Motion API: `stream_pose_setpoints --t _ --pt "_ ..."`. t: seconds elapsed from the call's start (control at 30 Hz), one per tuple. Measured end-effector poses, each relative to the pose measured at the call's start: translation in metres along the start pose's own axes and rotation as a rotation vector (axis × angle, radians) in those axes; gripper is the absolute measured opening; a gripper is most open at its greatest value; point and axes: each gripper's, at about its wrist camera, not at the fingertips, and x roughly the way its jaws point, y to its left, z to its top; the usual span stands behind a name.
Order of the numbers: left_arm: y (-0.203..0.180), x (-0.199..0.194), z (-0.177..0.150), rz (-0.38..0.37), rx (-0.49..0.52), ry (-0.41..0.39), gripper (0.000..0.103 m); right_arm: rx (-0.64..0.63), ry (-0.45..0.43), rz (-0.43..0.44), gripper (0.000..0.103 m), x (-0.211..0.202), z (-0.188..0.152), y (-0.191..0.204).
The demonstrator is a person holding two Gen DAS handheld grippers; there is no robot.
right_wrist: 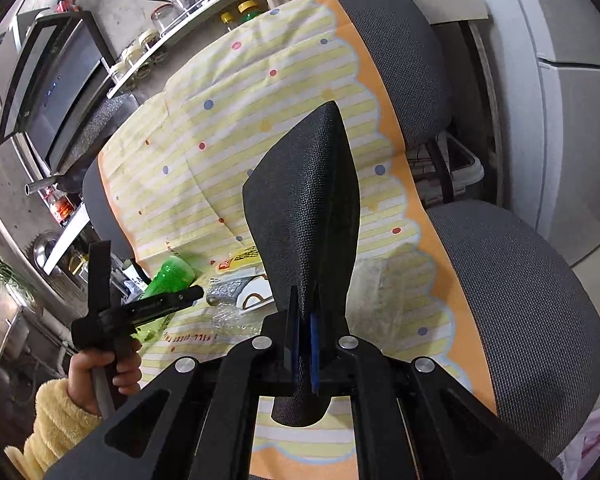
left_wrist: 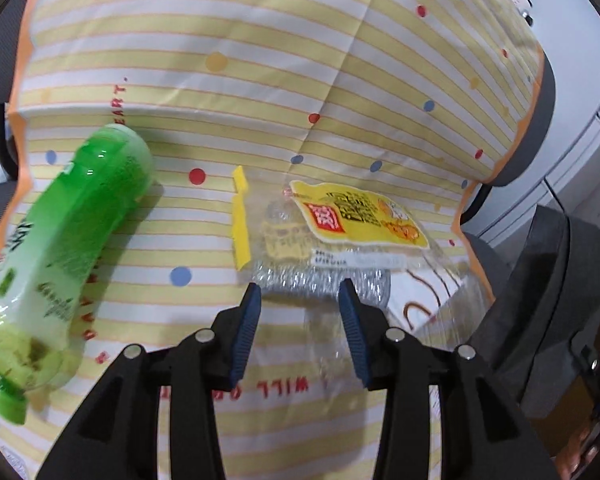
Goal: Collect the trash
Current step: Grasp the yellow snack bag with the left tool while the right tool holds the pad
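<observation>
A green plastic bottle (left_wrist: 72, 240) (right_wrist: 172, 276) lies on its side on a yellow-striped cloth (left_wrist: 260, 60) spread over a grey chair (right_wrist: 520, 300). To its right lies a steel-wool scrubber in a clear wrapper with a yellow label (left_wrist: 340, 232) (right_wrist: 236, 264). My left gripper (left_wrist: 300, 286) is open just short of that pack, nothing between its blue pads. Crumpled clear plastic (left_wrist: 332, 344) (right_wrist: 372, 280) lies beside it. My right gripper (right_wrist: 305, 292) is shut on a black textured bag (right_wrist: 308, 200), which stands up and hides the cloth behind it.
A hand in a fuzzy yellow sleeve (right_wrist: 52, 412) holds the left gripper at the chair's left edge. Behind the chair are a shelf of jars (right_wrist: 204, 12), a dark oven (right_wrist: 56, 80), a white appliance (right_wrist: 560, 120) and a crate (right_wrist: 456, 168).
</observation>
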Motion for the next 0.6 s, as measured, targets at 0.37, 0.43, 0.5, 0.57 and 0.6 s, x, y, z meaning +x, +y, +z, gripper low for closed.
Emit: stream_pose_setpoints --t 0.37,0.43,0.5,0.57,0.6 --pt "-0.002 0.031 0.032 -0.064 -0.08 -0.021 0.035 0.015 0.008 0.008 0.005 0.004 0.0 -0.007" --pt "-0.004 0.032 0.035 -0.07 -0.094 -0.027 0.026 0.012 0.007 0.004 0.005 0.003 0.0 -0.007" --pt "-0.007 0.031 0.037 -0.072 -0.103 -0.041 0.014 0.008 0.006 0.006 0.005 0.003 0.0 -0.008" --pt "-0.013 0.021 0.035 -0.08 -0.088 -0.08 0.003 0.002 0.002 0.002 0.005 0.002 0.0 -0.007" --pt "-0.016 0.016 0.032 -0.079 -0.069 -0.1 0.002 0.001 0.001 0.003 0.005 0.001 0.0 -0.007"
